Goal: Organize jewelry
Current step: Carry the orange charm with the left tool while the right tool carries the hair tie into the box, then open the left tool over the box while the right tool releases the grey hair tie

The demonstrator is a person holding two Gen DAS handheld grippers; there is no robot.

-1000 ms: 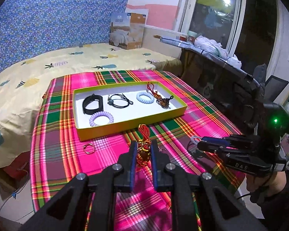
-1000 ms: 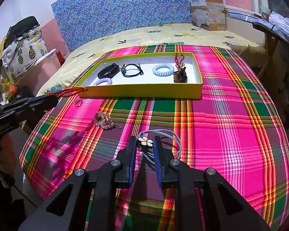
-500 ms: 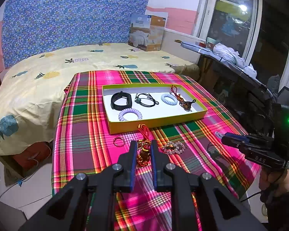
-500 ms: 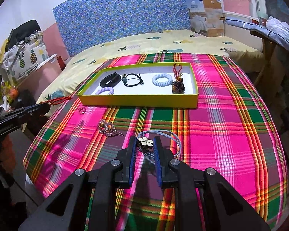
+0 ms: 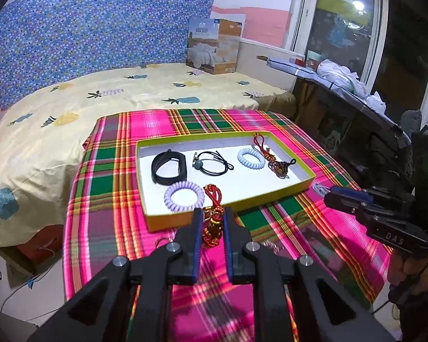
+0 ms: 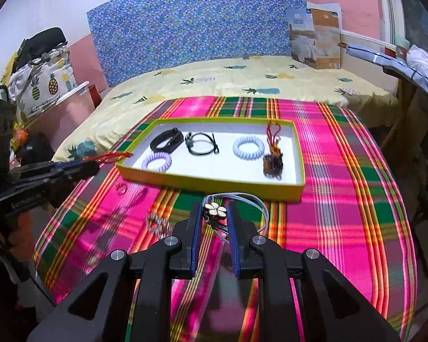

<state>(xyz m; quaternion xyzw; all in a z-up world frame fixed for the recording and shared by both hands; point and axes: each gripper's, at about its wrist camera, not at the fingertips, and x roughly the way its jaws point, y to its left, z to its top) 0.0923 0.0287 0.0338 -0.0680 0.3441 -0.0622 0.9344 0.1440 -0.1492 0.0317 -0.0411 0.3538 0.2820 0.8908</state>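
Both hand-held grippers are loaded: the left gripper (image 5: 211, 222) is clamped on a red knotted cord charm (image 5: 212, 219), whose loop reaches toward the near wall of the yellow-rimmed tray (image 5: 228, 202), and the right gripper (image 6: 214, 216) is pinched on a pale blue hair tie with a white flower ornament (image 6: 215, 210), its loops trailing out to the right above the plaid tablecloth (image 6: 342, 199). From the right wrist view the left gripper sits off the tray's near-left corner with the red cord just reaching the rim; the right one hangs just short of the tray's near wall. Inside the tray five pieces already lie spaced apart: a black band (image 5: 168, 166), a black cord bracelet (image 5: 214, 163), a white coil tie (image 5: 251, 158), a dark beaded charm on a red cord (image 5: 279, 166) and a lilac coil tie (image 5: 184, 196). So the sorting looks well past halfway. Left to do, by my reading, are the two held pieces, which need setting down in the bare white area toward the tray's near right, plus two items on the cloth in front of the tray: a small ring (image 6: 122, 189) and a sparkly beaded piece (image 6: 157, 223), blurred here. Both cords are limp, so they may drape over the rim on release.
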